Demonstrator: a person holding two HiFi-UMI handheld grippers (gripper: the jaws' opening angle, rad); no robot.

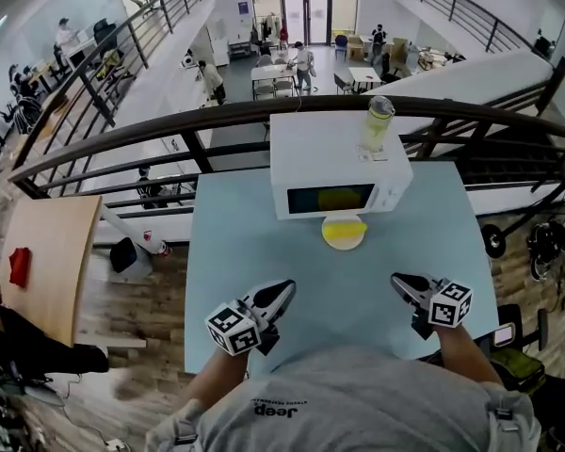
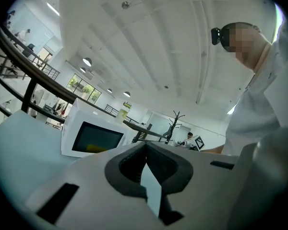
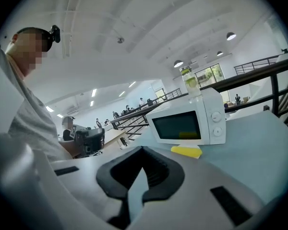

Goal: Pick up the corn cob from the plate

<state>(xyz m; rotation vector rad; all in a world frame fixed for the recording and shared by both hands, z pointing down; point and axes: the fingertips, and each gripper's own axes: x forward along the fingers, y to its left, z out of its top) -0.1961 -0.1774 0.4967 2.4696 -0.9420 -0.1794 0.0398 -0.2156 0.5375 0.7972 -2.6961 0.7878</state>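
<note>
**A:** Start nearest.

**B:** Grey shirt at the very bottom, forearms reaching out over the counter. Above the near edge, toward the near left corner: left claw, angled in toward the middle. Jaws pressed together, nothing between.

**A:** And on the other side?

**B:** Much the same. Right claw above the near edge toward the near right corner, also angled inward. Jaws closed tip to tip, empty. Well apart from the left one, with bare counter between.

**A:** Further out?

**B:** Past the middle, toward the far edge: a yellow plate, flat on the counter, just in front of the microwave. Well clear of both claws.

**A:** Where is the corn cob?

**B:** On that plate. Corn cob visible only as a brighter yellow band across the plate's far side, close under the microwave door. Hard to separate from the plate, being the same colour. Untouched.

**A:** Behind that?

**B:** White microwave at the middle of the far edge, door shut, dark window facing the near edge. On top, at its right side, a clear bottle with a green cap, upright.

**A:** Anything beyond the counter?

**B:** A dark railing curving just past the far edge. Below it, a lower floor with desks and small figures of people.
</note>
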